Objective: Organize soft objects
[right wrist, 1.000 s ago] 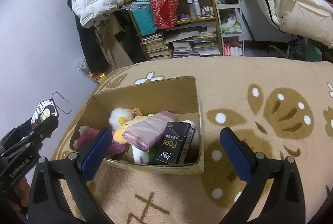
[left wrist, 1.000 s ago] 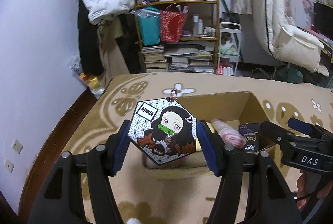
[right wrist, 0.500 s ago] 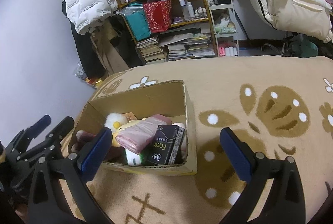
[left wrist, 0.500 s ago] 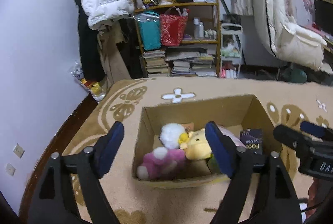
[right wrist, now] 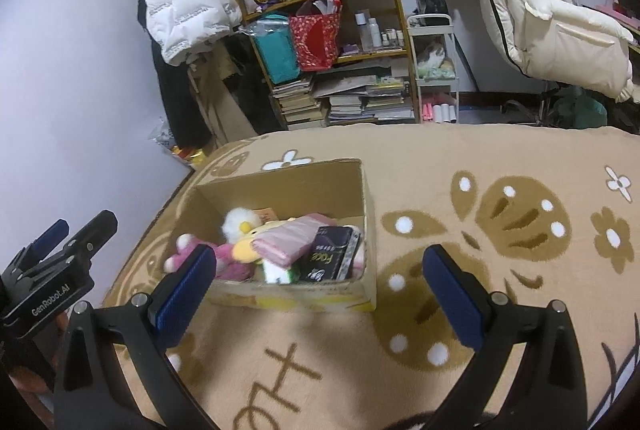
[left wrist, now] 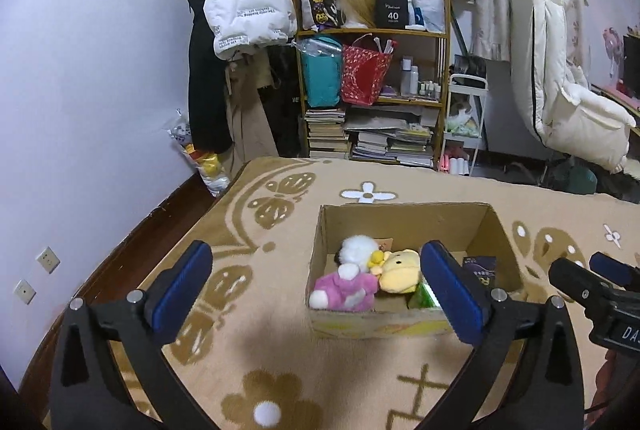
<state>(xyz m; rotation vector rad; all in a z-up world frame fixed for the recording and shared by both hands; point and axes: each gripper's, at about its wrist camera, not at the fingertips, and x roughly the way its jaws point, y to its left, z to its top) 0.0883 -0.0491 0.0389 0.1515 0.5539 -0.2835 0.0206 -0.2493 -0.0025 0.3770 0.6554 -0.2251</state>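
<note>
**Both grippers empty, toys in box**

Left gripper has just been opening, jaws now wide, nothing between them, hovering just short of the box. Right gripper also wide open and empty, near side of box. In box: pink plush, yellow plush, white plush, black pack. Shelf well beyond box.

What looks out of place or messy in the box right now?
Nothing spilled or damaged. The box holds a loose heap: the pink pack lies tilted across the yellow plush, and the black pack leans on edge.
</note>
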